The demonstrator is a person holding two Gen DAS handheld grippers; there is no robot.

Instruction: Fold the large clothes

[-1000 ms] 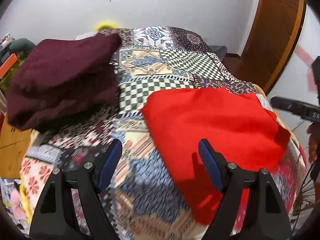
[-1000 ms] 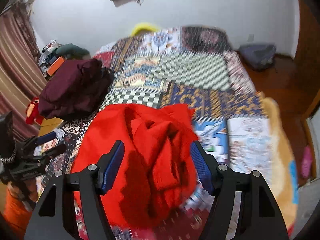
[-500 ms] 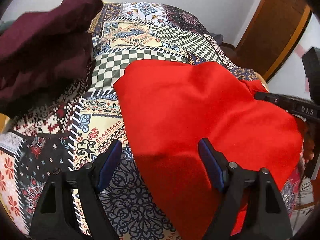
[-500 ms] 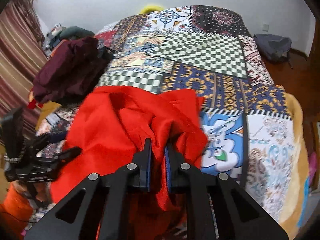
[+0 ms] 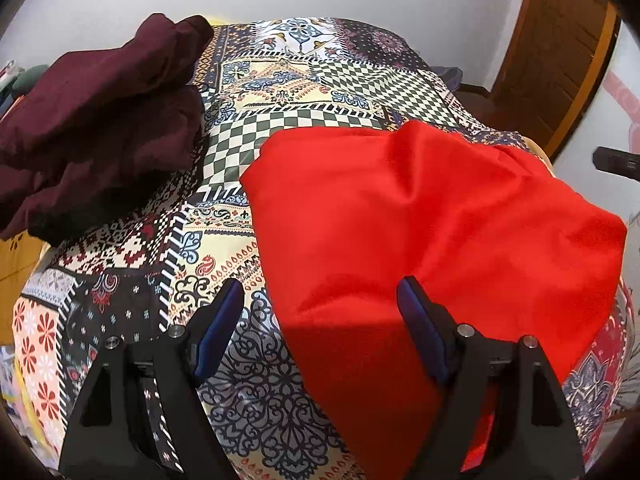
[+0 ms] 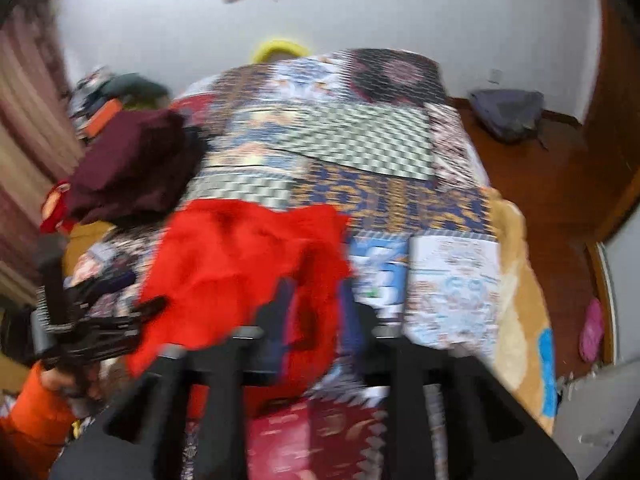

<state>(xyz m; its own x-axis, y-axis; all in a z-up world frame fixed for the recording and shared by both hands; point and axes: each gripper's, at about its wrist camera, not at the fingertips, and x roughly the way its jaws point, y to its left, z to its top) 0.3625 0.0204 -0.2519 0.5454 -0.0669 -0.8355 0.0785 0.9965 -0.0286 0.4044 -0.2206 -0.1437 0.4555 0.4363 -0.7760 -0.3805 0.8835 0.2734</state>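
Observation:
A red garment (image 5: 440, 220) lies bunched on the near part of the patchwork bedspread (image 5: 300, 92). My left gripper (image 5: 320, 320) hangs open just above its near left edge, one finger over the bedspread, the other over red cloth, gripping nothing. The right wrist view is blurred by motion. There my right gripper (image 6: 316, 312) has its jaws opening, and a fold of the red garment (image 6: 240, 256) lies loose between the fingers. Part of the right gripper (image 5: 616, 160) shows at the right edge of the left wrist view.
A folded maroon garment (image 5: 92, 120) sits on the bed's far left. A wooden door (image 5: 560, 40) stands at the right. A dark bag (image 6: 508, 112) lies on the floor by the wall. An orange sleeve (image 6: 28, 412) holds the left gripper (image 6: 92, 328).
The right gripper closed on a fold of red cloth half a second ago; now its jaws have parted and it has pulled back. The left gripper sank closer to the red garment.

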